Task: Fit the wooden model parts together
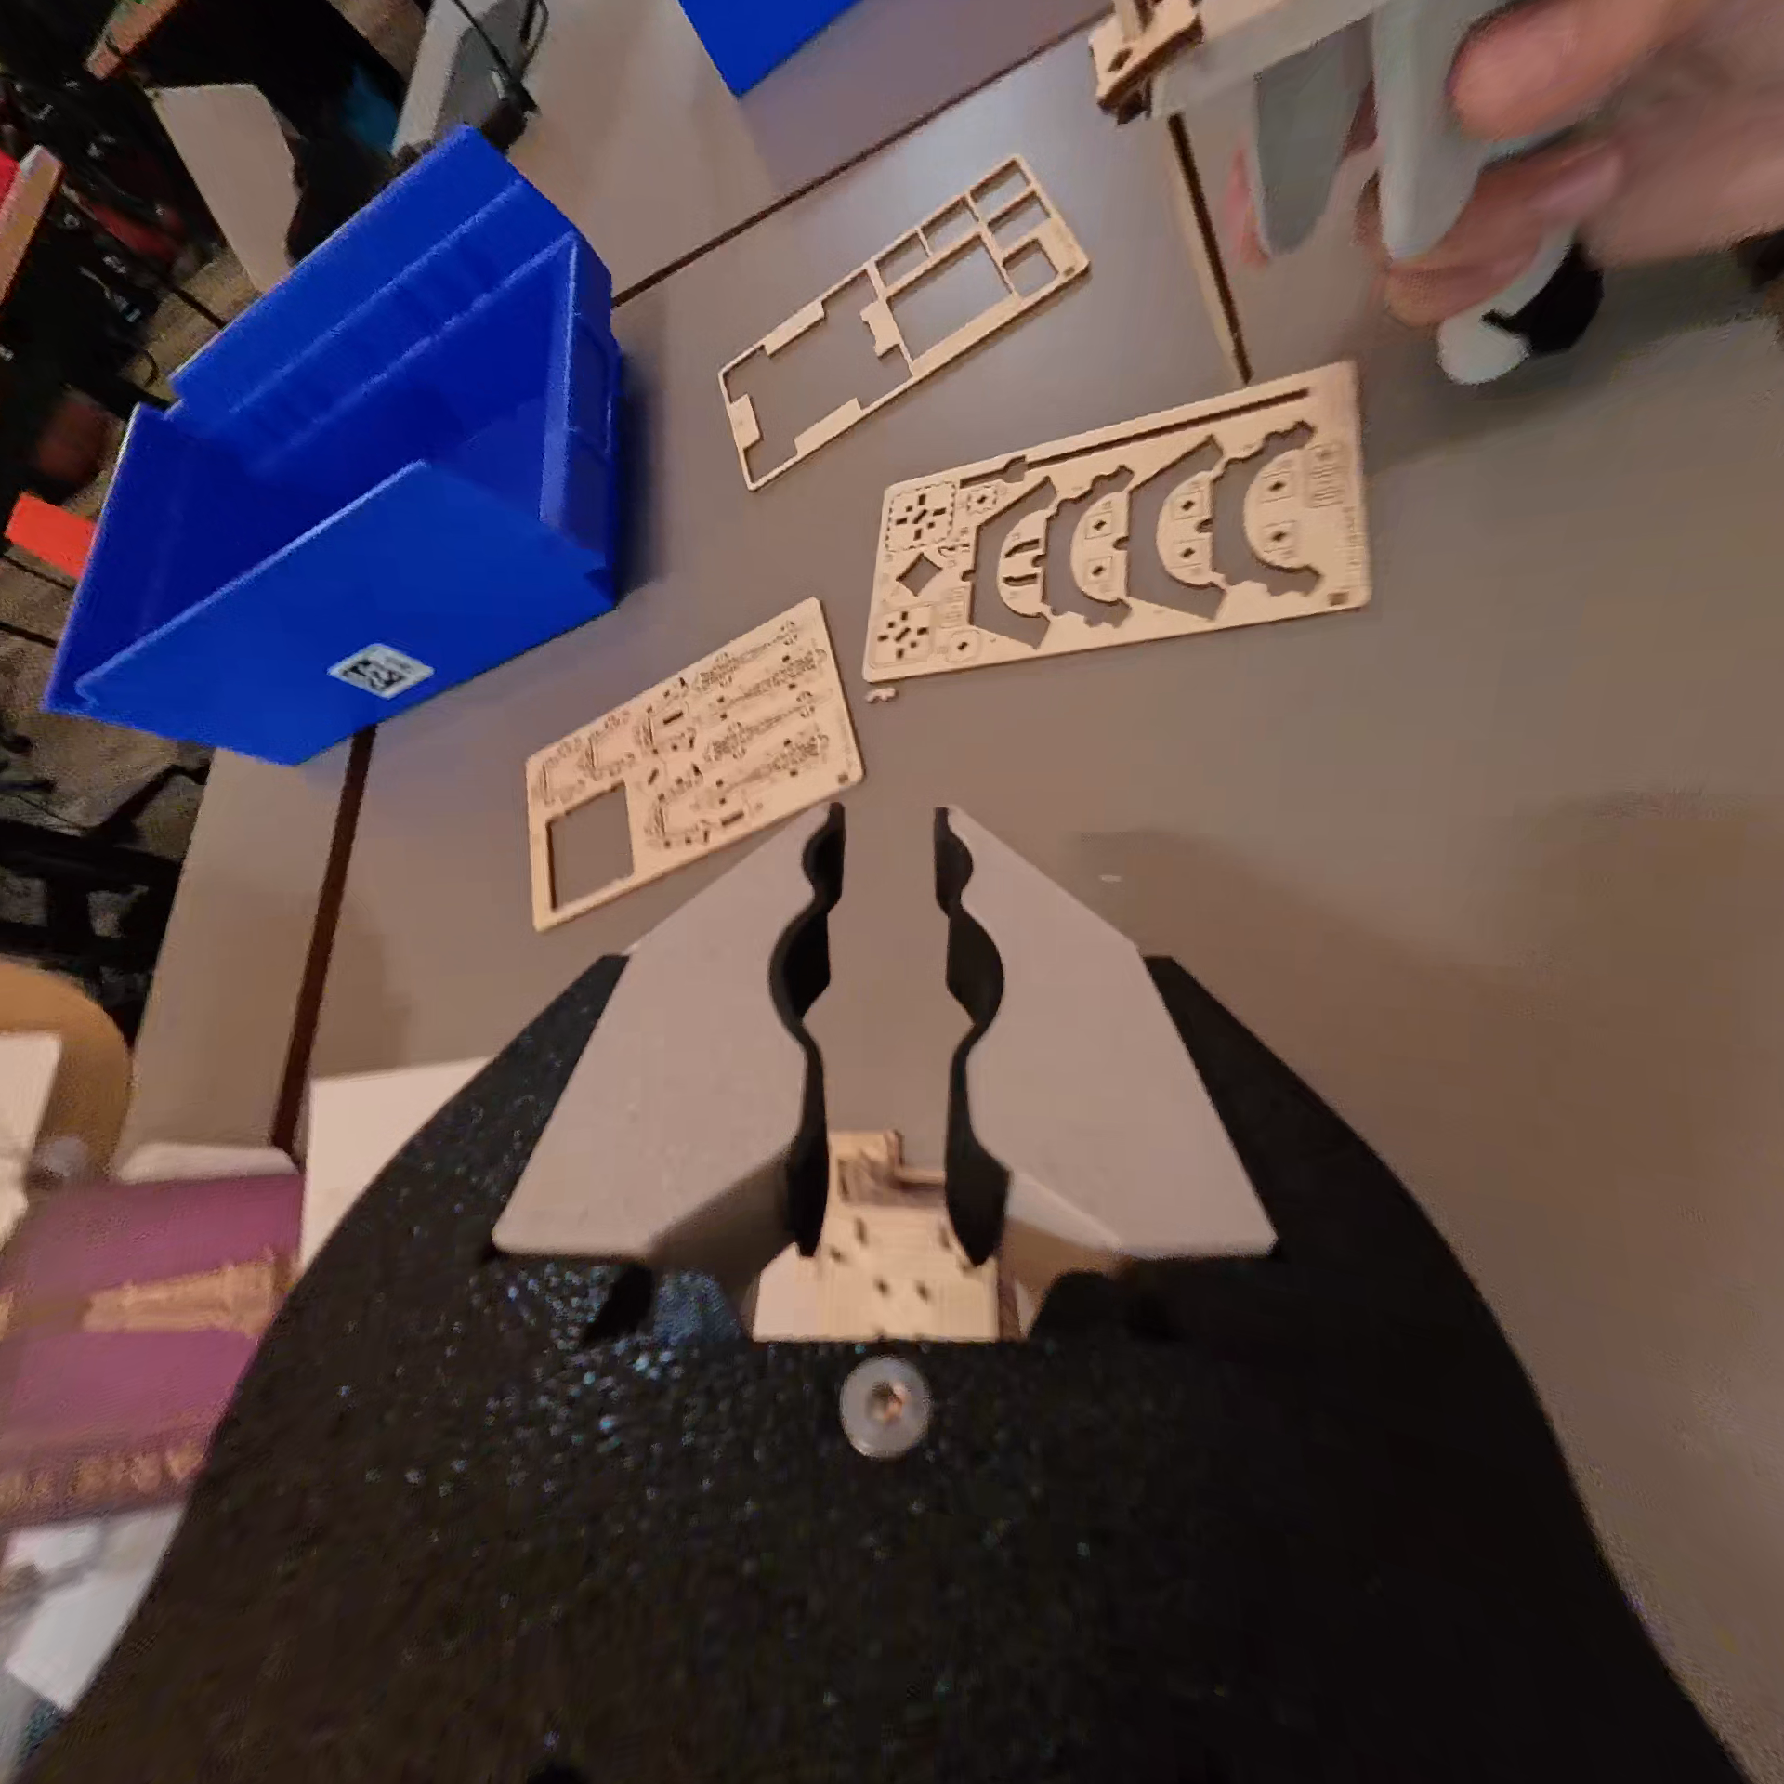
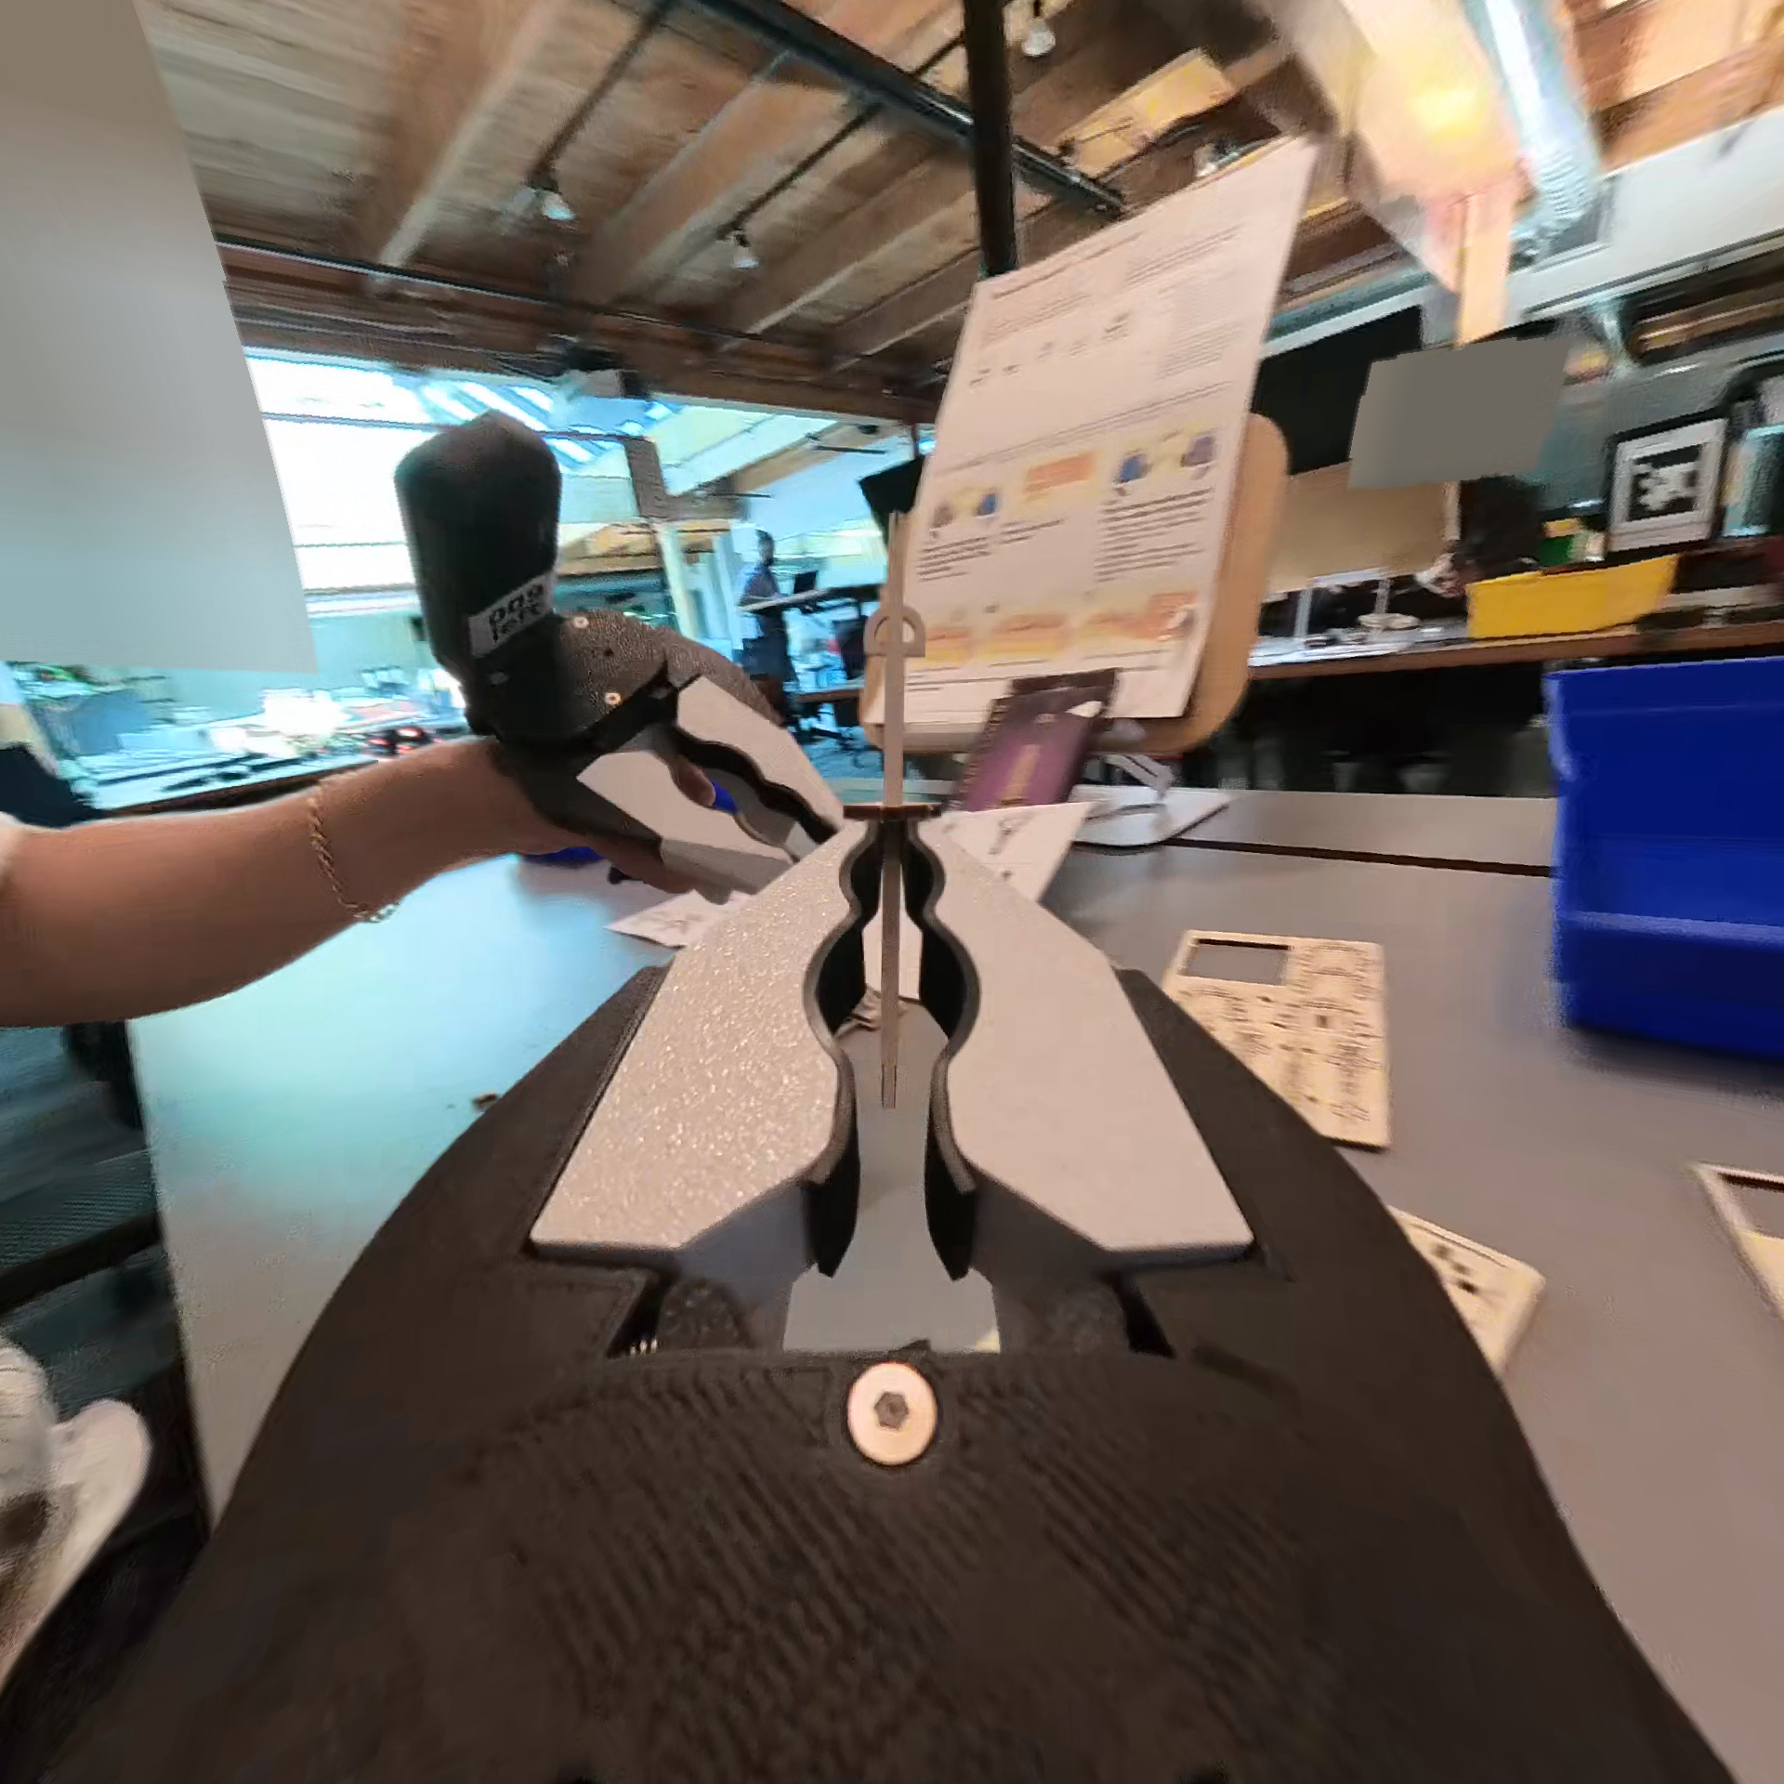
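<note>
My right gripper (image 2: 888, 842) is shut on a thin wooden part (image 2: 889, 927), seen edge-on and standing upright between the fingers, with a small cross piece at the tips. The held part also shows at the top right of the left wrist view (image 1: 1137, 68), blurred. My left gripper (image 1: 888, 821) hovers over the grey table with its jaws a little apart and nothing between the tips. A small wooden assembly (image 1: 878, 1255) shows below it near the finger bases. In the right wrist view the left gripper (image 2: 806, 835) is just left of my right gripper's tips, held by a hand.
Three wooden sheets lie ahead of the left gripper: an emptied frame (image 1: 903, 319), one with curved parts (image 1: 1120, 541), one with small parts (image 1: 690, 763). A blue bin (image 1: 357, 502) stands left. A purple box (image 1: 145, 1332) lies near left. An instruction sheet on a stand (image 2: 1091, 502) is behind. Left tips to right tips: about 12 cm.
</note>
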`<state>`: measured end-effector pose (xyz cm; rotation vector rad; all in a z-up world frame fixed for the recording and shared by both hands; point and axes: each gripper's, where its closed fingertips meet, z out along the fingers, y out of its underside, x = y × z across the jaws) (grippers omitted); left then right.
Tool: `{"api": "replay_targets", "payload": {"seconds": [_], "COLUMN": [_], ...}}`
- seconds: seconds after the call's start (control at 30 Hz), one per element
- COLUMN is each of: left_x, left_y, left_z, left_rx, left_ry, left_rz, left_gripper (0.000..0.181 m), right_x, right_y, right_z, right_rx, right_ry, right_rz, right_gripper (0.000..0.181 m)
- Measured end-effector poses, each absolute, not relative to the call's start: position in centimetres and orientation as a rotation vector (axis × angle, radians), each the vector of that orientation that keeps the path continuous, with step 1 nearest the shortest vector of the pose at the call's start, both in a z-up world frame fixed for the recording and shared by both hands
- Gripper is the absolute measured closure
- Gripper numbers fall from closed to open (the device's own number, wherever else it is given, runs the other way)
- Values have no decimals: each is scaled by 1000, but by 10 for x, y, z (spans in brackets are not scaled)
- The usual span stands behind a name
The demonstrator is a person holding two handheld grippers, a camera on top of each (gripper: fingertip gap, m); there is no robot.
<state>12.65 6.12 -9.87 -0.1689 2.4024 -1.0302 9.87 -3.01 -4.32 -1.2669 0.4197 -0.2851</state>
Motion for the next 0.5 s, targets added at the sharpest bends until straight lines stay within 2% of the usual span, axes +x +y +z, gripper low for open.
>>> {"api": "replay_targets", "payload": {"seconds": [0.1, 0.2, 0.33, 0.5], "left_x": [154, 171, 183, 198], "left_y": [39, 18, 0, -4], "left_z": [-116, -132, -153, -174], "left_rx": [47, 384, 638, 788], "left_ry": [2495, 2547, 2666, 2775], "left_rz": [-841, -716, -679, -589], "left_gripper": [154, 154, 155, 166], "right_x": [109, 104, 101, 104], "right_y": [-44, -47, -57, -66], "right_z": [-45, -45, -42, -43], "right_rx": [-1261, -1226, -1164, -1125], "right_ry": [448, 440, 450, 476], "right_rz": [-390, -329, -305, -284], "right_gripper": [181, 181, 181, 181]}}
